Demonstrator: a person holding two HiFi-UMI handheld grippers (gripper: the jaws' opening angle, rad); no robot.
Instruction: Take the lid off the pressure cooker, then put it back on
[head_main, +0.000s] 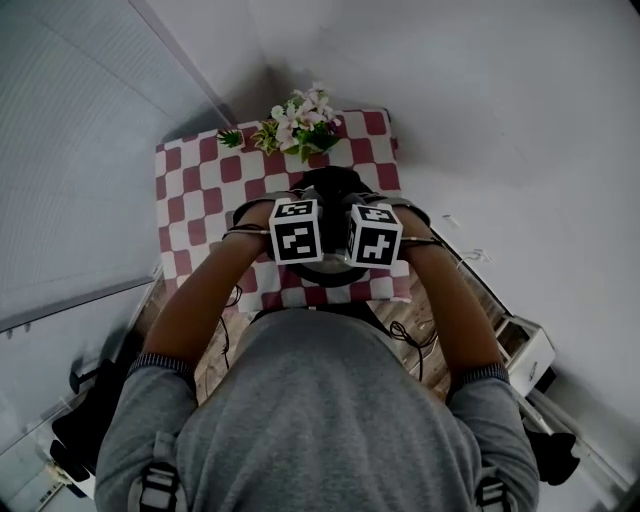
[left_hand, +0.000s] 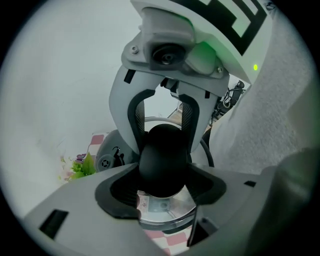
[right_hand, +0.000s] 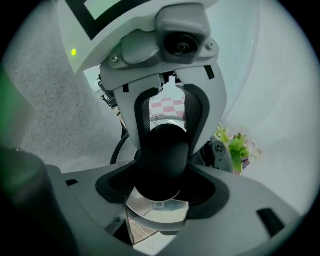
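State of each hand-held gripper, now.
Left hand-held gripper: closed on the cooker's black handle.
Right hand-held gripper: closed on the same black handle.

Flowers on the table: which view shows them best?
The head view: the whole flower bunch sits unobstructed at the far edge of the checkered table. The left gripper view catches only a small piece at its left; the right gripper view, a bit at its right.
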